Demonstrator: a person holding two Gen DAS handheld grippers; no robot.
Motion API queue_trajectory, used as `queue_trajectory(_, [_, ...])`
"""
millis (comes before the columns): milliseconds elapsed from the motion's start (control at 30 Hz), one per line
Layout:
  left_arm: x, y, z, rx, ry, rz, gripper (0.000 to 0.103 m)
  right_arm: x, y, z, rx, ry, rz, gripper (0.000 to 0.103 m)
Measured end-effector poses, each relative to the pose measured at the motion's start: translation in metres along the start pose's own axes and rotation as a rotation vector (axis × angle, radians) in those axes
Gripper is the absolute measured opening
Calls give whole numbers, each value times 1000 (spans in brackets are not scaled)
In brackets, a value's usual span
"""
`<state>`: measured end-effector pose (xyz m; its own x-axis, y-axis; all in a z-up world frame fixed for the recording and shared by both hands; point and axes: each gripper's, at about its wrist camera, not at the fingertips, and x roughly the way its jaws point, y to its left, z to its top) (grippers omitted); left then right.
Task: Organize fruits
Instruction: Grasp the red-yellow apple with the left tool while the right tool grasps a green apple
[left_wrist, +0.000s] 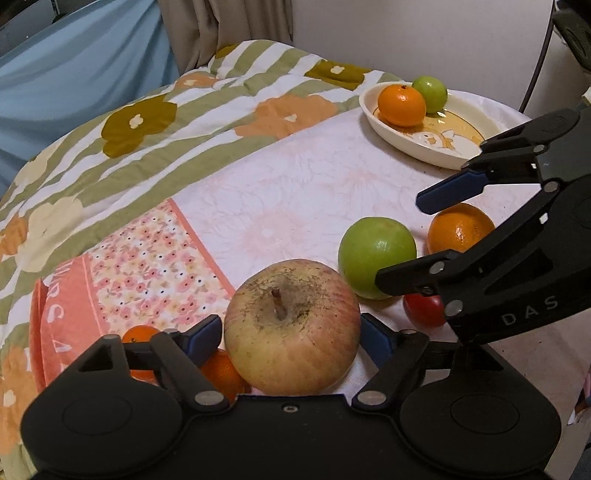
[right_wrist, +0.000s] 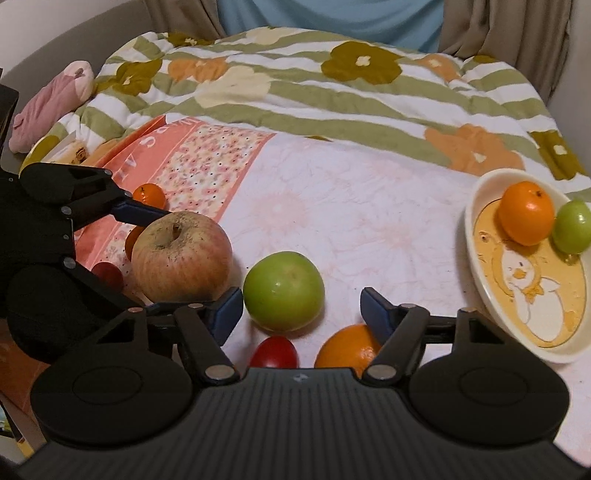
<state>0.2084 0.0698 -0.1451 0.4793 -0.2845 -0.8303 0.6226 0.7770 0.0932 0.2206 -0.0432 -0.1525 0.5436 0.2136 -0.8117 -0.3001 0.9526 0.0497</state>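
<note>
Straddling the big russet apple (left_wrist: 291, 326), the left gripper (left_wrist: 291, 338) is standing with a blue pad at each flank, though whether the pads are pressing on the skin yet I cannot tell. The right gripper (right_wrist: 301, 314) is hanging with its jaws apart around the near orange (right_wrist: 349, 349), nothing pinched, just right of the green apple (right_wrist: 283, 291) and cherry tomato (right_wrist: 274, 352). Both tools are likely lining up to carry fruit to the cream plate (right_wrist: 476, 280) at far right, where an orange (right_wrist: 526, 212) and a small green fruit (right_wrist: 571, 227) are already sitting together.
</note>
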Motion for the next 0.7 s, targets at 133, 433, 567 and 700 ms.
queue_trajectory(133, [3,-1,1,3,6,-7,81,6,-1,2,5,7,22,83])
queue_trajectory(433, [4,-4,-1,26,5,14,78,18,1,7,-2,47,65,74])
queue_trajectory(567, [3,-6,-1,29,3,26,78,20,3,7,-7,49,69,73])
queue_trajectory(700, [2,-9,-2,38,-4,39,78,22,4,7,-3,57,66,70])
